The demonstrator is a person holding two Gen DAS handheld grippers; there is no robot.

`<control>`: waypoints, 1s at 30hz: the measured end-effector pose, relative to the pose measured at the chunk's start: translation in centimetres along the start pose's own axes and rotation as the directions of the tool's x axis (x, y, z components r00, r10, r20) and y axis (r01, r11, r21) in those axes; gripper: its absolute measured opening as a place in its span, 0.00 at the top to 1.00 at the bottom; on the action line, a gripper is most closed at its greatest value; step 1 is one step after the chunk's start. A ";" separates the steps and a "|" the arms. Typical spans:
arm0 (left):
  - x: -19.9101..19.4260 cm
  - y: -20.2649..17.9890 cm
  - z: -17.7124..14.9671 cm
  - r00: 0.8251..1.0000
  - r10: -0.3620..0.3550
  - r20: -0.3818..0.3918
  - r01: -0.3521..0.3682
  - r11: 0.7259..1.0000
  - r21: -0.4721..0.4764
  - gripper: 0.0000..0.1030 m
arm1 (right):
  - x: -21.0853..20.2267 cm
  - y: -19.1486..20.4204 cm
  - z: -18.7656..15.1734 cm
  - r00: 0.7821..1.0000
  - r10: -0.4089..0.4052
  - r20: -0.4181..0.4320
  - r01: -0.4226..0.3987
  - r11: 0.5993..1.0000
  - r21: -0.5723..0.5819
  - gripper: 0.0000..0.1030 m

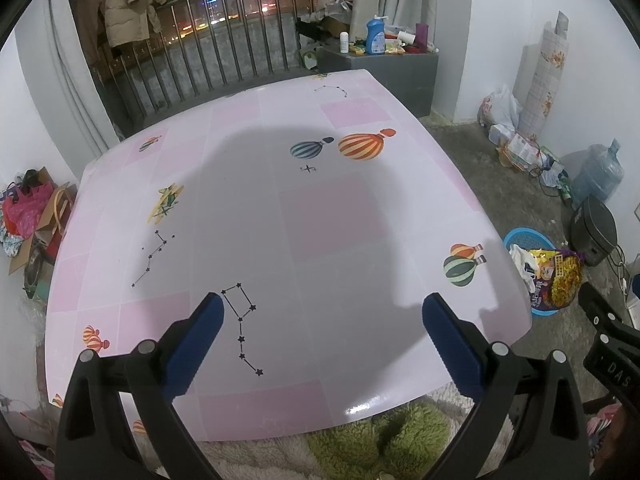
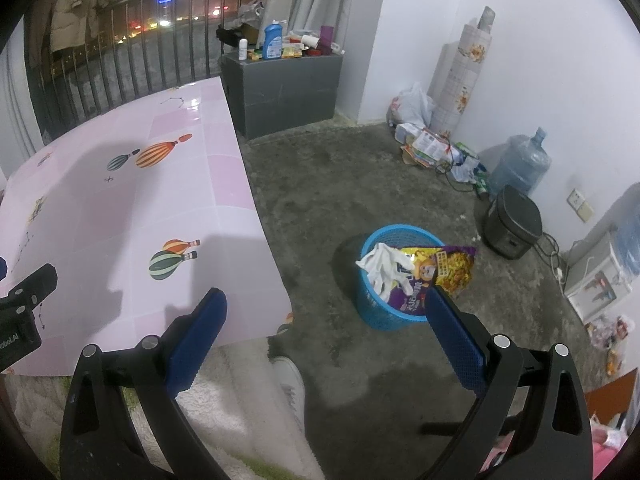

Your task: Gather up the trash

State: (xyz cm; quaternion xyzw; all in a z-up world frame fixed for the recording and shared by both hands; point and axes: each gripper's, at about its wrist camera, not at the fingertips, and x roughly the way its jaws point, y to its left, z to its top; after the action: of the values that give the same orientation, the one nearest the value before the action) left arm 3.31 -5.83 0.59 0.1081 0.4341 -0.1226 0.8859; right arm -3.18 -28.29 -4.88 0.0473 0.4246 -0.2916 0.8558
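Note:
A blue plastic basket (image 2: pixel 376 314) stands on the floor right of the table. It holds a white glove (image 2: pixel 384 266) and a purple and yellow snack bag (image 2: pixel 436 270). The basket also shows at the right of the left wrist view (image 1: pixel 520 238), with the bag (image 1: pixel 556 280) sticking out. My left gripper (image 1: pixel 324 308) is open and empty over the near part of the pink table (image 1: pixel 280 220). My right gripper (image 2: pixel 324 300) is open and empty, above the floor between the table edge (image 2: pixel 256 216) and the basket.
A grey cabinet (image 2: pixel 288 80) with bottles stands at the back. A rice cooker (image 2: pixel 512 224), a water jug (image 2: pixel 520 164), bags and cables lie along the right wall. A white shoe (image 2: pixel 290 376) and a fluffy rug (image 2: pixel 224 412) are near me. A railing (image 1: pixel 208 60) is behind the table.

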 end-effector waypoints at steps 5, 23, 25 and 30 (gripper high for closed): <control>0.0 0.0 -0.1 1.000 0.000 0.000 0.000 1.000 0.001 0.05 | -0.1 -0.1 0.0 1.000 -0.001 0.002 0.001 1.000 0.001 0.08; 0.0 0.0 -0.1 1.000 0.000 -0.001 0.000 1.000 0.001 0.05 | 0.0 0.1 0.1 1.000 -0.002 0.004 0.002 1.000 0.003 0.08; 0.0 0.0 0.0 1.000 -0.001 0.000 0.001 1.000 0.000 0.05 | 0.0 0.1 0.1 1.000 -0.002 0.004 0.002 1.000 0.002 0.08; 0.0 0.0 -0.1 1.000 -0.001 -0.001 0.001 1.000 0.001 0.05 | 0.1 0.1 0.1 1.000 -0.002 0.004 0.002 1.000 0.003 0.08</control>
State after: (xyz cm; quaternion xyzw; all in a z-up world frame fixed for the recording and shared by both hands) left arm 3.23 -5.83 0.58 0.1084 0.4345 -0.1230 0.8856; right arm -3.06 -28.27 -4.88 0.0478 0.4223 -0.2932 0.8564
